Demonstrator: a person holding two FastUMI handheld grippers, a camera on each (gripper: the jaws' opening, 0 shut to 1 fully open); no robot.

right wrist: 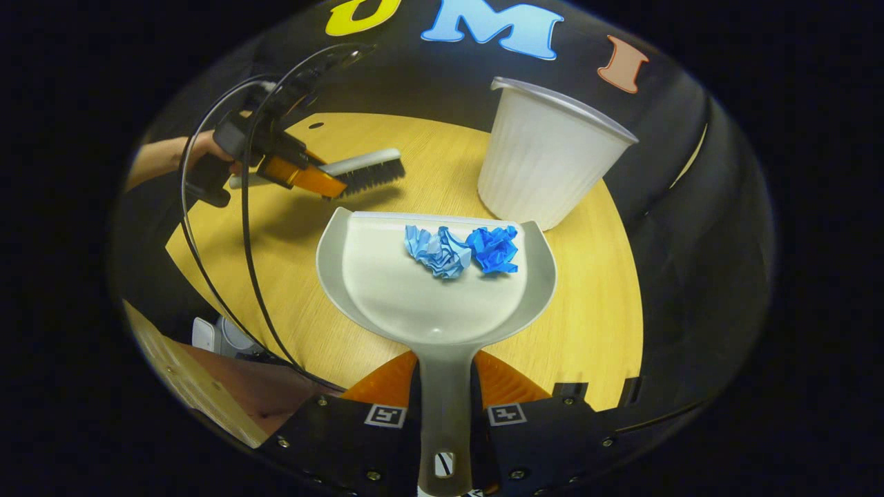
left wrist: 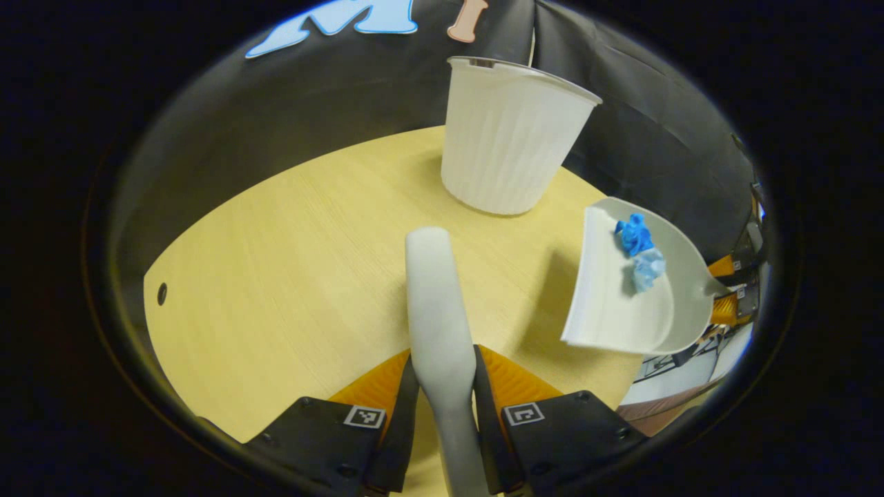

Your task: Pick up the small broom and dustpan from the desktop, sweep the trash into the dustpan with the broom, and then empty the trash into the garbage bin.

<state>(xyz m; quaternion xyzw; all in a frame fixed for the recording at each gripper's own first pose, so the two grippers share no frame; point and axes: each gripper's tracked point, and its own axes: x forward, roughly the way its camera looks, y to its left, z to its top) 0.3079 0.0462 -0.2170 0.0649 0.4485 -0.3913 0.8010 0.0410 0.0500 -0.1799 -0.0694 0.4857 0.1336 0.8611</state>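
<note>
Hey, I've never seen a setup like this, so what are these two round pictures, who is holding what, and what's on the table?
There is no robot here: a person holds a two-finger gripper in each hand, and a fisheye camera rides on each one.

The left gripper view looks along the left gripper, whose orange fingers clamp the grey handle of the small broom. The right gripper view looks along the right gripper, shut on the handle of the dustpan; it also shows the broom's black bristles.

In the dustpan lie two crumpled blue paper balls. On the round wooden table stands a white ribbed garbage bin, where the paper goes next.
</note>
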